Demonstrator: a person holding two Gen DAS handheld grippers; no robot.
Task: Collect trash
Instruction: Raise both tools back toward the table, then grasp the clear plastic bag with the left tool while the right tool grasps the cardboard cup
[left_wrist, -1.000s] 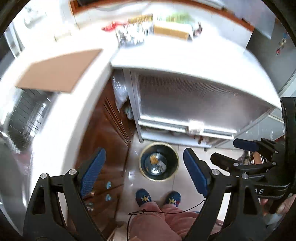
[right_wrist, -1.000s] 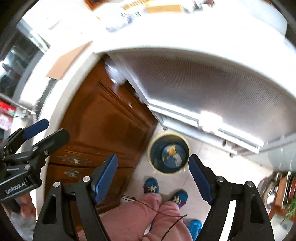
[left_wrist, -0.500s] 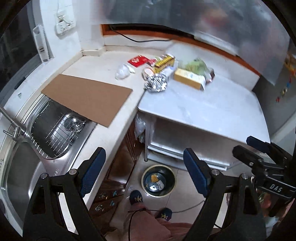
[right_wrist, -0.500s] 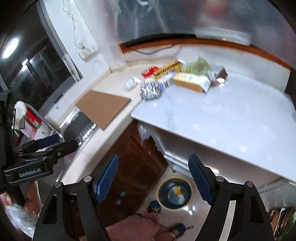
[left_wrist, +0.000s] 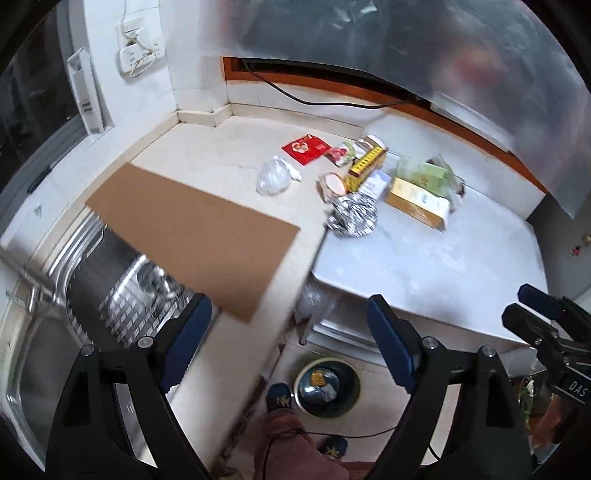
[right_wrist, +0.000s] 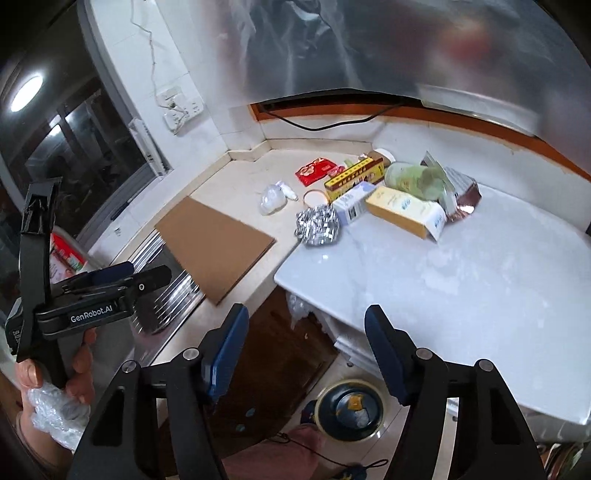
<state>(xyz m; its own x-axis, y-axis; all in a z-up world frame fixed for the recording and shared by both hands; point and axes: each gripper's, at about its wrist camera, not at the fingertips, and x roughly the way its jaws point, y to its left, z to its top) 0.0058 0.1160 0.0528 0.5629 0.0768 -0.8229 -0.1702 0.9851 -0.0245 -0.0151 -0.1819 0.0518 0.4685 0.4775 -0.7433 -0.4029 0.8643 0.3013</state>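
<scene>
Now we have lifted both grippers from the bin (left_wrist: 327, 384) to the littered counter (left_wrist: 424, 251), left fingers (left_wrist: 188, 339) spread, right fingers (right_wrist: 227, 350) closing on nothing, ready for another piece.

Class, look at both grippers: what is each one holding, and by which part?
Nothing. The left gripper is open and empty; the right gripper is closing on nothing.

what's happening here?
A person is clearing kitchen trash with a handheld gripper in each hand. Both the left gripper and the right gripper hold nothing; the right one's jaws are closing on nothing. A pile of trash sits on the counter: crumpled foil, a yellow carton, a red packet and a clear bag. The bin on the floor below already holds some scraps.
</scene>
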